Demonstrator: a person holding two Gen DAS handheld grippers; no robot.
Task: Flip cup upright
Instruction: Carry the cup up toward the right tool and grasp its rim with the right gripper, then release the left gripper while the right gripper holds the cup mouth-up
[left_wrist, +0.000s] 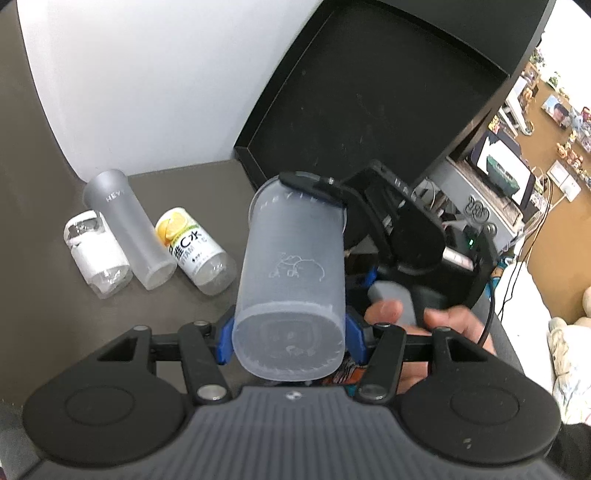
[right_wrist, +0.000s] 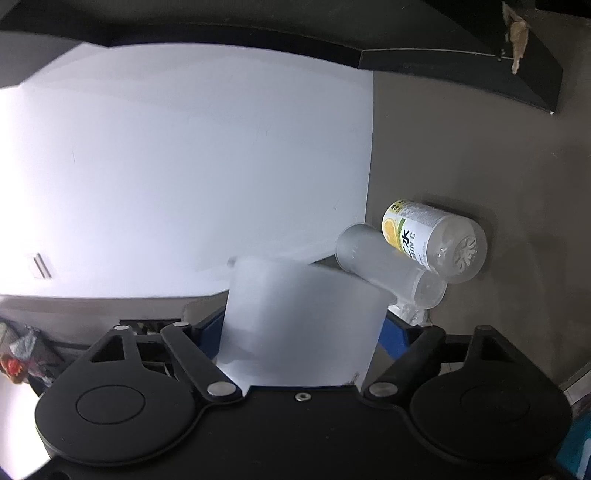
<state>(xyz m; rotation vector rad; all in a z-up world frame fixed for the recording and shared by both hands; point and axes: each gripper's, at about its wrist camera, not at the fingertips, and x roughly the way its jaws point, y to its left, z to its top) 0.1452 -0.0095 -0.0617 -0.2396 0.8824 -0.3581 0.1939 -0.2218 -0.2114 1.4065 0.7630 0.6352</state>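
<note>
Centre frame, left wrist view: frosted translucent plastic cup (left_wrist: 291, 284) held off the grey counter (left_wrist: 48, 306), left claw (left_wrist: 290, 338) clamped at its base, right claw (right_wrist: 301, 332) clamped on its body. Light, thin-walled, likely slick; grip mid-wall, gently.

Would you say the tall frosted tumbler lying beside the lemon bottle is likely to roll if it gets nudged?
Probably, sideways. The tall frosted tumbler lies on its side, but the lemon bottle and a clear bottle flank it and may stop it. It looks empty, so likely light. Its smooth frosted wall could be slippery.
</note>
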